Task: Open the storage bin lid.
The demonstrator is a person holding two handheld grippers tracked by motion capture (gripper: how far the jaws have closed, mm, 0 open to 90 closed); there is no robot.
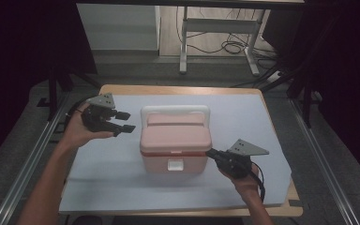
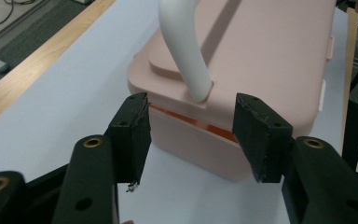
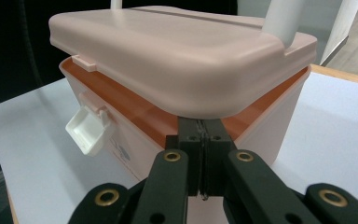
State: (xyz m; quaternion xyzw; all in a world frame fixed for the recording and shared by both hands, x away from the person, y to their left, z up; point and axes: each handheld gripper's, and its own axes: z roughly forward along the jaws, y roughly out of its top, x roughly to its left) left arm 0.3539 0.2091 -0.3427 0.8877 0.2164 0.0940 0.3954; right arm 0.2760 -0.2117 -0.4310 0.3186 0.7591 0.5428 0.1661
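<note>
A pink cooler box with a white handle stands in the middle of the pale blue mat. Its lid is lifted slightly at the front right, showing an orange rim. The white latch hangs loose from the front wall. My right gripper is shut with nothing between its jaws, and its tips sit under the lid's edge at the box's right front corner. My left gripper is open and stays apart from the box on its left side. It faces the handle's end.
The mat lies on a wooden table with its edge close behind the box. Metal rails run along both sides of the table. A white desk frame and cables are on the floor beyond.
</note>
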